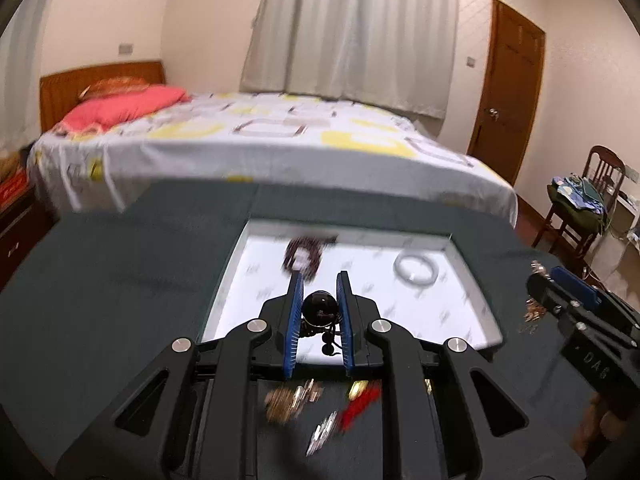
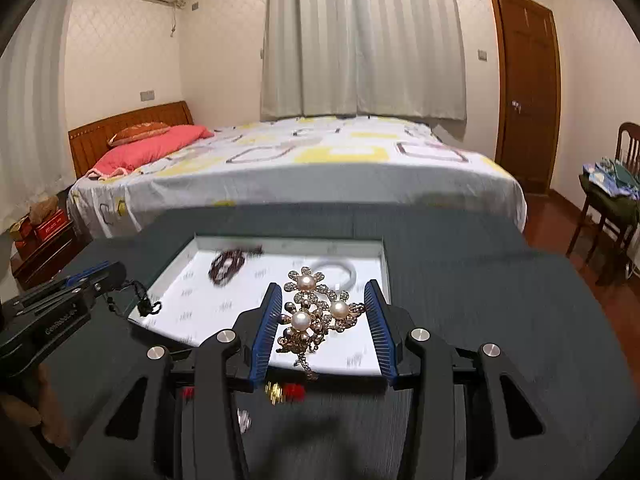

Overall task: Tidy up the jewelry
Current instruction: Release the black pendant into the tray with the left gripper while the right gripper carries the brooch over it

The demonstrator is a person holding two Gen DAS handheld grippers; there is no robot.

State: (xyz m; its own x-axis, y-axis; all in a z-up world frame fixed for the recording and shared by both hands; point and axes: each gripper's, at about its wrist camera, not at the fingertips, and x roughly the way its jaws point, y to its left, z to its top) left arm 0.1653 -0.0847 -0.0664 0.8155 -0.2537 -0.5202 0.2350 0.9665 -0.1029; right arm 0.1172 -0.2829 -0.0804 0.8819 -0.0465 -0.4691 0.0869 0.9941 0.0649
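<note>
My left gripper (image 1: 319, 280) is shut on a black bead piece (image 1: 319, 309) with a dangling dark cord, held over the near edge of the white tray (image 1: 472, 300). My right gripper (image 2: 322, 294) is shut on a gold brooch with three pearls (image 2: 316, 312), held over the tray's near right part (image 2: 192, 320). In the tray lie a dark beaded bracelet (image 1: 302, 256), also in the right view (image 2: 227, 265), and a pale bangle (image 1: 416, 268), also in the right view (image 2: 340, 270). Each gripper shows in the other's view: the right (image 1: 560, 292), the left (image 2: 92, 280).
The tray sits on a dark grey cloth (image 1: 120, 280). Loose pieces lie on the cloth near me: a gold cluster (image 1: 284, 400), a red and gold item (image 1: 360, 400), a silver piece (image 1: 320, 436). A bed (image 1: 240, 140) stands beyond; a chair (image 1: 592, 200) stands at the right.
</note>
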